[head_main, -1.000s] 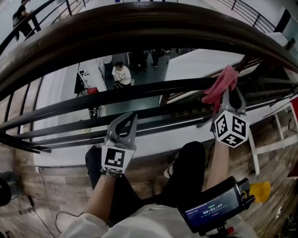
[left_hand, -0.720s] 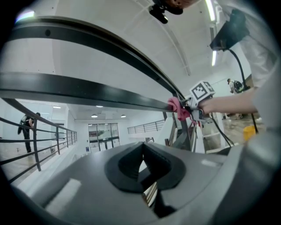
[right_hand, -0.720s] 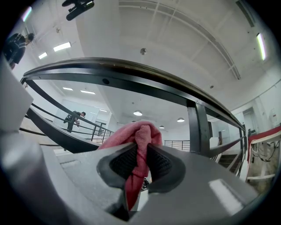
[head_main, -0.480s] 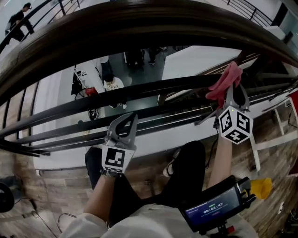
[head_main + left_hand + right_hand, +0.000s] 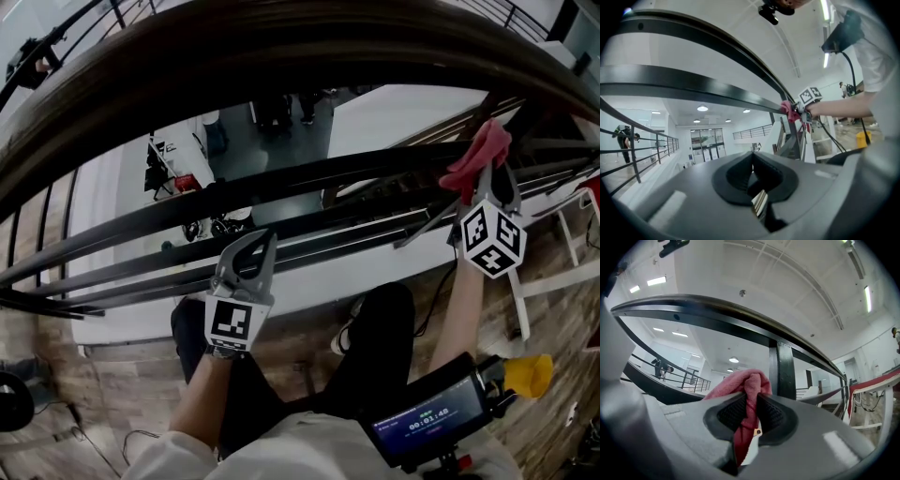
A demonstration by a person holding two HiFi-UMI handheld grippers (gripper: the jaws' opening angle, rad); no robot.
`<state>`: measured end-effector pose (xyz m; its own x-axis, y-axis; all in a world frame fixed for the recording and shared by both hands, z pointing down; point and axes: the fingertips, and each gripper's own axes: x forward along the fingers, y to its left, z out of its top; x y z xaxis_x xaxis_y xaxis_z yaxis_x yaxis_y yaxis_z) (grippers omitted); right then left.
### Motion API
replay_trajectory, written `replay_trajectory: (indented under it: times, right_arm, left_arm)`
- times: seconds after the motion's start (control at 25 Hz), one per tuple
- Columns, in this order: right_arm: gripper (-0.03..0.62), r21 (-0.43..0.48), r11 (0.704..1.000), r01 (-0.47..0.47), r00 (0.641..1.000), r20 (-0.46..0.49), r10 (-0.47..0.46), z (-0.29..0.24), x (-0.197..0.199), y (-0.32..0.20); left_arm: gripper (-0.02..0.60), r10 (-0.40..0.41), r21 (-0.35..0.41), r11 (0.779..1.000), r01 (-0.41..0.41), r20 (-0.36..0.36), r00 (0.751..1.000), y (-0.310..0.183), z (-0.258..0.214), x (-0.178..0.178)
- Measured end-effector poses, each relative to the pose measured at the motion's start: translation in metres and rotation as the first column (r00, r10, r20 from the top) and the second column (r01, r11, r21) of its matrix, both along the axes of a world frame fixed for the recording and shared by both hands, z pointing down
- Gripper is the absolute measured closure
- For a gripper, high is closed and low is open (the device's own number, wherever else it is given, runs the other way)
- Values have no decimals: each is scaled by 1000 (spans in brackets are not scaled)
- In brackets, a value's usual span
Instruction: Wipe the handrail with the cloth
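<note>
Cloth [image 5: 480,153] pink, bunched — clenched in right gripper [image 5: 489,180] jaws; left gripper [image 5: 255,246] jaws closed, empty.

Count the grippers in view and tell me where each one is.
2. The left gripper sits shut and empty, low at centre-left, below the handrail. The right gripper is high at the right, shut on the pink cloth.

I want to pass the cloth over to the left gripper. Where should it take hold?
Probably the bunched fold of the cloth that bulges out past the right gripper, coming from the handrail side; the rest is clamped between its jaws.
</note>
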<state>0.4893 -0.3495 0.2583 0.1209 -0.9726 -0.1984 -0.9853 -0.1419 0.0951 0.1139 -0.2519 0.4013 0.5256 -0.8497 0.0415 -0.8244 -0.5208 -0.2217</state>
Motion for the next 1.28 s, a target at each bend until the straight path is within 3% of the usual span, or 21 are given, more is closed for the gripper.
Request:
replay_trajectory:
  times: [0.28, 0.48, 0.64, 0.88, 1.28]
  right_arm:
    - [531, -33, 998, -54, 997, -64, 52, -4, 31, -9]
    - [533, -85, 994, -64, 990, -134, 52, -8, 27, -10]
    - [533, -120, 992, -33, 985, -174, 12, -15, 12, -18]
    - [534, -186, 982, 18, 988, -147, -46, -12, -1, -23]
    - [534, -263, 960, 92, 955, -250, -160, -2, -51, -28]
  left_arm:
    - [575, 14, -7, 1000, -14, 36, 999, 0, 5, -3]
    - [575, 5, -6, 1000, -5, 2, 1000, -1, 4, -2]
    - [575, 6, -3, 1000, -6, 6, 1000, -2, 6, -2]
    - [575, 10, 6, 1000, -10, 6, 1000, -3, 10, -6]
    - [575, 15, 2, 1000, -15, 3, 1000, -9, 16, 0]
